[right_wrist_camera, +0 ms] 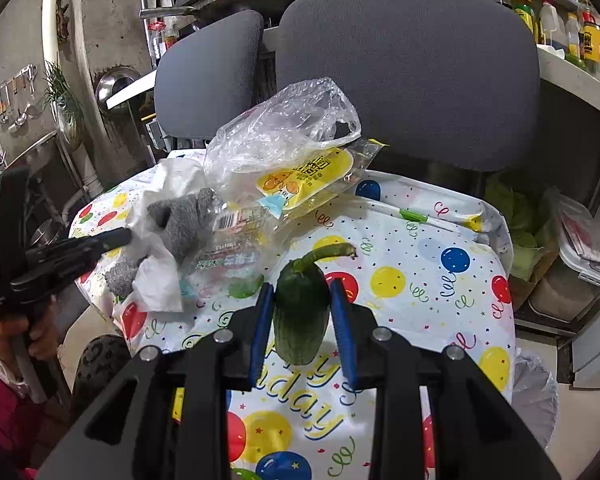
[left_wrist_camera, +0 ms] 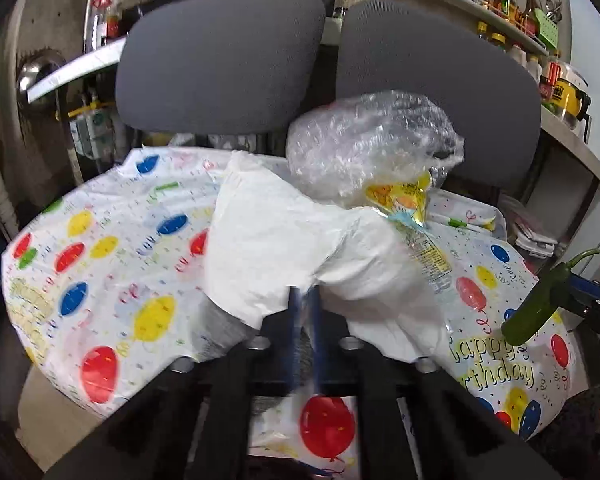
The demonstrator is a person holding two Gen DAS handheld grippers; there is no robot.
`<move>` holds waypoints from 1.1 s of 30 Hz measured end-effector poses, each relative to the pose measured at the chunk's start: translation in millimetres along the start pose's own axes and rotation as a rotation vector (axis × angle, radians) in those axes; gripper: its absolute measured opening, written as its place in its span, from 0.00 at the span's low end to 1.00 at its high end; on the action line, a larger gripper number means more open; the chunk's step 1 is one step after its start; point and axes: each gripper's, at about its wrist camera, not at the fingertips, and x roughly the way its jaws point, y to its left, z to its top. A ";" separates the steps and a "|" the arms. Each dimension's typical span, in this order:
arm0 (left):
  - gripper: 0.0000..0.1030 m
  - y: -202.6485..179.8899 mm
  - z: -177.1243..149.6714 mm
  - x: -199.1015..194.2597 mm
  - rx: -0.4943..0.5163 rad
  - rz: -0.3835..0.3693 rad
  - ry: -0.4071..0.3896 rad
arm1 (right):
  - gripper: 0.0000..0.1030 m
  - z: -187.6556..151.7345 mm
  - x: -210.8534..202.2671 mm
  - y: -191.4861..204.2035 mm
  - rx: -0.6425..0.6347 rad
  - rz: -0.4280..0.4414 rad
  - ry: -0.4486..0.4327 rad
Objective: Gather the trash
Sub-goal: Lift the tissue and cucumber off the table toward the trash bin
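Observation:
My left gripper (left_wrist_camera: 305,294) is shut on a crumpled white tissue (left_wrist_camera: 284,248) lying on the balloon-print tablecloth (left_wrist_camera: 100,264). Behind it lie a clear plastic bag (left_wrist_camera: 372,140) and a yellow snack wrapper (left_wrist_camera: 412,204). My right gripper (right_wrist_camera: 301,292) is shut on a green pepper (right_wrist_camera: 302,308) and holds it just above the cloth; the pepper also shows at the right of the left wrist view (left_wrist_camera: 536,304). In the right wrist view the left gripper (right_wrist_camera: 116,238) touches the tissue (right_wrist_camera: 160,276), next to a grey plush toy (right_wrist_camera: 184,220), the bag (right_wrist_camera: 284,132) and wrapper (right_wrist_camera: 304,178).
Two grey chair backs (left_wrist_camera: 220,64) (left_wrist_camera: 440,80) stand behind the table. Shelves with bottles and jars (left_wrist_camera: 512,12) run along the right. A trash bag rim (right_wrist_camera: 536,392) shows below the table's right edge. Boxes and greens (right_wrist_camera: 516,216) sit at the right.

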 end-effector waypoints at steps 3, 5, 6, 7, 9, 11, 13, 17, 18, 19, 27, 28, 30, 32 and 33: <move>0.01 9.4 14.7 -25.5 -0.024 -0.004 -0.065 | 0.28 0.2 0.0 -2.1 0.005 0.004 -0.003; 0.01 11.4 27.1 -44.0 -0.027 -0.007 -0.117 | 0.28 0.6 -0.6 -3.5 0.010 0.006 -0.009; 0.01 10.5 35.2 -54.8 -0.018 -0.006 -0.149 | 0.28 0.6 -1.4 -4.3 0.014 0.007 -0.013; 0.00 9.1 41.4 -62.2 -0.012 -0.007 -0.171 | 0.28 1.0 -2.8 -5.6 0.018 0.008 -0.019; 0.00 3.5 56.9 -79.9 0.007 -0.020 -0.222 | 0.28 1.7 -6.7 -8.4 0.026 0.004 -0.035; 0.00 -7.1 72.2 -96.8 0.031 -0.040 -0.276 | 0.28 3.2 -12.2 -12.6 0.039 -0.001 -0.054; 0.00 -22.0 85.9 -110.8 0.059 -0.076 -0.320 | 0.28 5.1 -21.1 -19.6 0.053 -0.010 -0.082; 0.00 -63.2 104.4 -129.2 0.118 -0.183 -0.370 | 0.28 6.6 -47.2 -44.0 0.101 -0.047 -0.143; 0.00 -72.5 106.9 -130.9 0.130 -0.204 -0.373 | 0.28 6.1 -53.1 -49.7 0.112 -0.057 -0.154; 0.00 -87.4 109.2 -132.1 0.152 -0.233 -0.377 | 0.28 5.0 -60.1 -56.7 0.125 -0.070 -0.167; 0.00 -199.9 106.3 -128.2 0.276 -0.493 -0.366 | 0.28 -23.0 -135.6 -120.7 0.220 -0.263 -0.244; 0.00 -220.2 103.6 -122.4 0.288 -0.546 -0.346 | 0.28 -28.7 -144.5 -127.6 0.231 -0.290 -0.246; 0.00 -246.7 96.9 -116.1 0.305 -0.603 -0.320 | 0.28 -41.8 -162.8 -143.0 0.257 -0.352 -0.245; 0.00 -280.2 87.8 -104.7 0.331 -0.665 -0.283 | 0.28 -57.7 -180.6 -159.6 0.290 -0.413 -0.239; 0.00 -296.7 81.9 -97.7 0.344 -0.689 -0.260 | 0.28 -63.8 -185.7 -166.2 0.305 -0.430 -0.234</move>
